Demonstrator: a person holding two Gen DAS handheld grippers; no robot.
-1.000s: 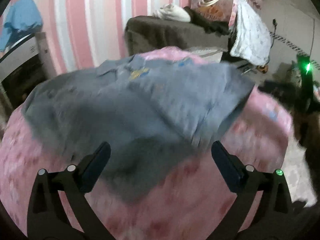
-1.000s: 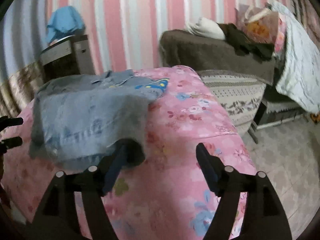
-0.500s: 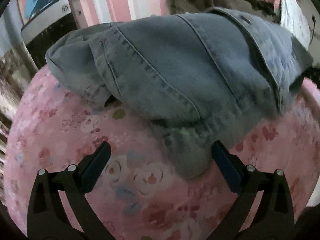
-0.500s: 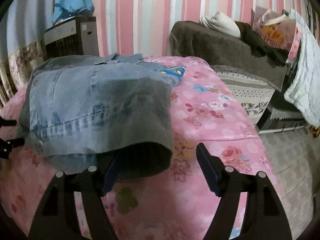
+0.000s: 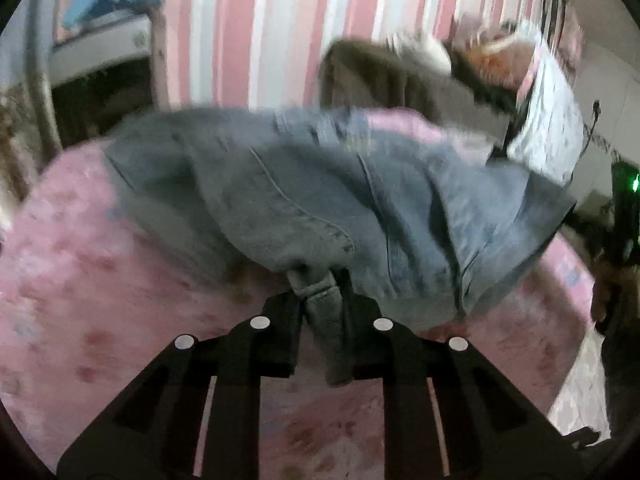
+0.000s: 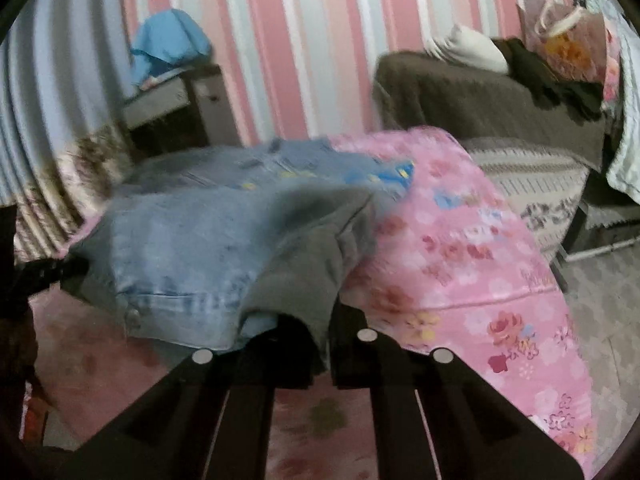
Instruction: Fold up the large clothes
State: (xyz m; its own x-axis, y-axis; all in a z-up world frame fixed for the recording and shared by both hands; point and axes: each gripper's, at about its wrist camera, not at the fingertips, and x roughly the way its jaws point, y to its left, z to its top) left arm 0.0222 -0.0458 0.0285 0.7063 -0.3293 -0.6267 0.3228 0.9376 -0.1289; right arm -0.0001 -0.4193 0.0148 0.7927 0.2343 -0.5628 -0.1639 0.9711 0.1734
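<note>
Both claws are clenched on one denim jacket (image 5: 320,192): the left claw (image 5: 320,300) pinches a bunched hem fold, and the right claw (image 6: 324,320) grips the grey edge of the jacket (image 6: 224,240). The jacket lies in a heap on the bed's pink floral bedspread (image 5: 80,280), its gripped edges raised. Only the right wrist view shows the other claw, dark at the jacket's far left edge (image 6: 44,270), and the bedspread's (image 6: 500,300) clear flower print. Each view shows one brown couch (image 6: 480,96) against the striped wall (image 5: 280,20).
</note>
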